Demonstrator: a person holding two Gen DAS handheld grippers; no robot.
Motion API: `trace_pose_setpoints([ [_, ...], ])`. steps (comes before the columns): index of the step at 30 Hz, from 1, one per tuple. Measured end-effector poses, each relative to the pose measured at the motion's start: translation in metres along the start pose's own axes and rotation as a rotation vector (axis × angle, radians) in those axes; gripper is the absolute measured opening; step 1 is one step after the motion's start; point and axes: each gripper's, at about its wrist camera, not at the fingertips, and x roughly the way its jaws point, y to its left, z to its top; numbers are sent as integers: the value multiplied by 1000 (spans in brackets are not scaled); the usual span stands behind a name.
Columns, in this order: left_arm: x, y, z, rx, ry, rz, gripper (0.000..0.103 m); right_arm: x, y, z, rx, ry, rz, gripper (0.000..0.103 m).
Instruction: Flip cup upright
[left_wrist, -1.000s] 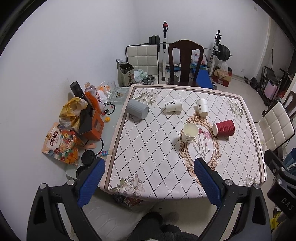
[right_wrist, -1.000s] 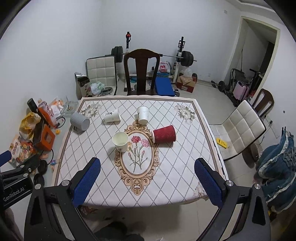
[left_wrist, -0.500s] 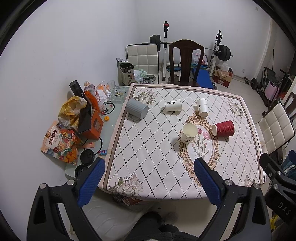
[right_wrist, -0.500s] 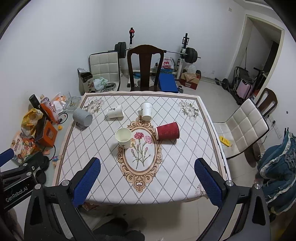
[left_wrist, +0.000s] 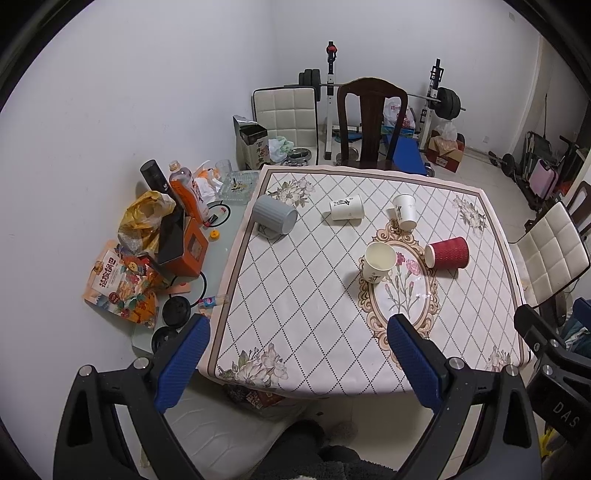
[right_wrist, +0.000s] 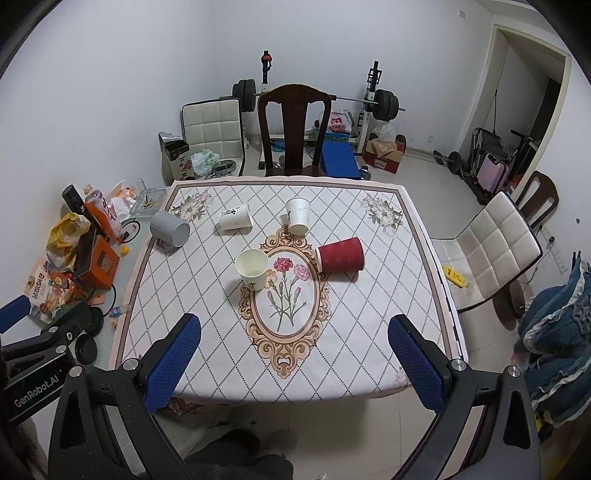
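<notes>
A table with a diamond-pattern cloth holds several cups. A red ribbed cup lies on its side. A grey cup lies on its side at the left edge. A white paper cup lies on its side. Another white cup stands mouth down. A cream cup stands upright. My left gripper and right gripper are both open and empty, held high over the table's near edge.
A low side table at the left holds bottles, snack bags and an orange box. A dark wooden chair stands behind the table, white padded chairs to the right. Gym gear lines the back wall.
Both grippers have drawn back and risen slightly, so the table sits a bit lower and farther in view. The cups have not moved.
</notes>
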Motion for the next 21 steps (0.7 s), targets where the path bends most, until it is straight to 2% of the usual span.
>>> trace_pose_setpoints([
  [21,0,5,-10,-11,-1,-3,98,-2,1,-3,3,-1,5,102],
])
